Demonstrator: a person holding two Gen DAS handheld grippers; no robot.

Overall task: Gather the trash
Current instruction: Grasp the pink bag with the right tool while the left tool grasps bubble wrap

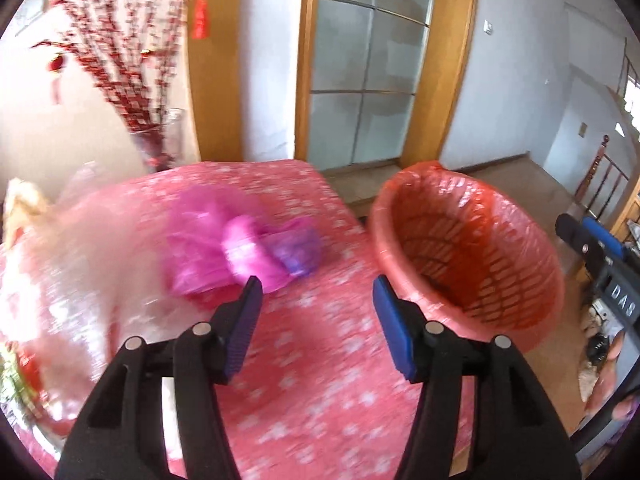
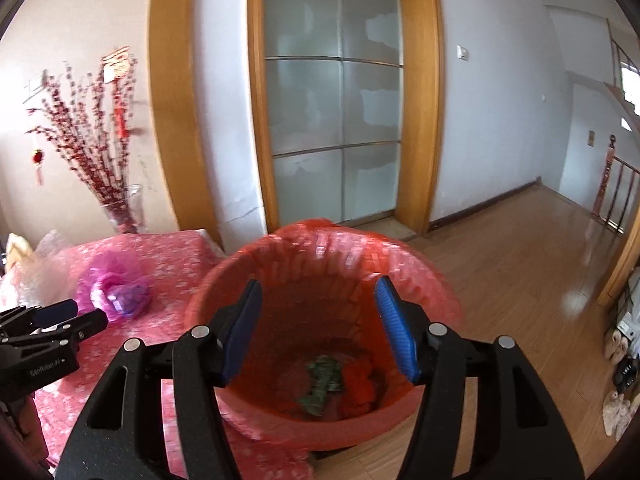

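Crumpled magenta plastic bag [image 1: 240, 248]: lies on the table, toward its far half, with a purple-tinted piece tucked at its right side. Blurred in the left wrist view; sharper but smaller in the right wrist view [image 2: 116, 286].

Waste basket [image 1: 468, 256]: red slatted basket lined with a red plastic bag folded over the rim. Stands just beside the table's right edge, on the wooden floor [image 2: 520, 272]. Inside, at the bottom, a green crumpled scrap [image 2: 322, 380] and a red crumpled scrap [image 2: 360, 384] lie side by side.

Left gripper [image 1: 318, 292]: held over the near part of the table, pointing forward and slightly down. Jaws apart, nothing between them. The left blue pad [image 1: 244, 328] ends just short of the magenta bag; the right pad sits before the basket's near wall. Seen from the right wrist view, it enters at the left edge [image 2: 76, 316], near the bag.

Right gripper [image 2: 318, 292]: held above the basket mouth, tilted down into it. Jaws apart, nothing held; basket interior shows between the pads.

Table [image 1: 304, 360]: covered in pink cloth with white flower print.

Clear bubble-like plastic wrap [image 1: 60, 264]: heaped at the table's left, blurred.

Glass vase [image 2: 124, 208] with red blossom branches [image 2: 88, 136]: beyond the table's far left corner, by the wall.

Frosted glass door [image 2: 336, 100]: wooden frame, behind the basket.
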